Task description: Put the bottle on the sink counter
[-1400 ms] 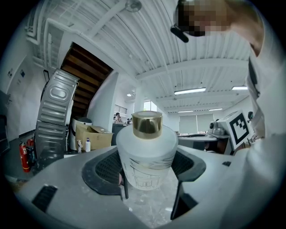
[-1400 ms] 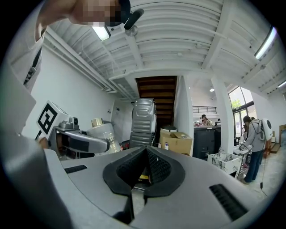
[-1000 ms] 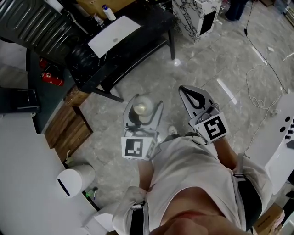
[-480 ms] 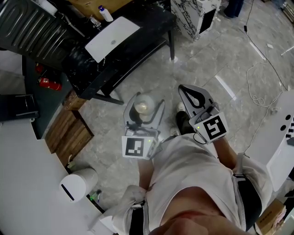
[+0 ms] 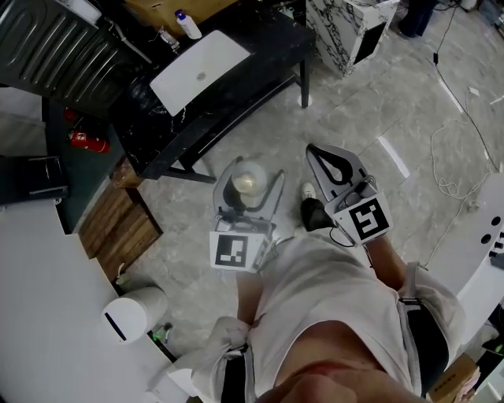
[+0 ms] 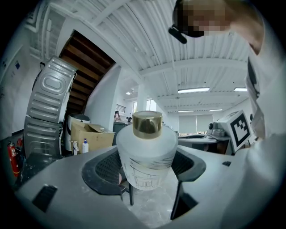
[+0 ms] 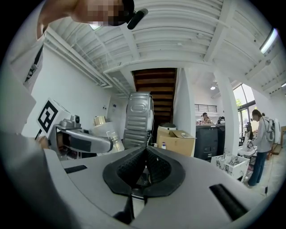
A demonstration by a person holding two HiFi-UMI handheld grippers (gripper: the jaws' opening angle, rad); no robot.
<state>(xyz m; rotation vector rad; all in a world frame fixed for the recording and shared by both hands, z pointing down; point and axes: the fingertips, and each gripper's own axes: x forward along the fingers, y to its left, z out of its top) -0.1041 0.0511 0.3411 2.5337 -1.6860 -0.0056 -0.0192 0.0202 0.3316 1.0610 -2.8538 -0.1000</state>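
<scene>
A squat frosted white bottle with a gold cap sits upright between the jaws of my left gripper, which is shut on it. In the head view the bottle is held above the grey marble floor in my left gripper. My right gripper is beside it to the right, shut with nothing in it. In the right gripper view that gripper has its pads pressed together, and the bottle shows at the left. The black sink counter with its white basin stands ahead, up and left.
A pump bottle stands behind the basin. A red fire extinguisher lies at the left, wooden steps below it. A white bin stands at lower left. A marble-patterned box is at top right. Cables trail over the floor at right.
The counter and floor have shifted slightly rightward in the head view as the person walks; a dark shoe now shows beside the right gripper. Both grippers hold the same pose.
</scene>
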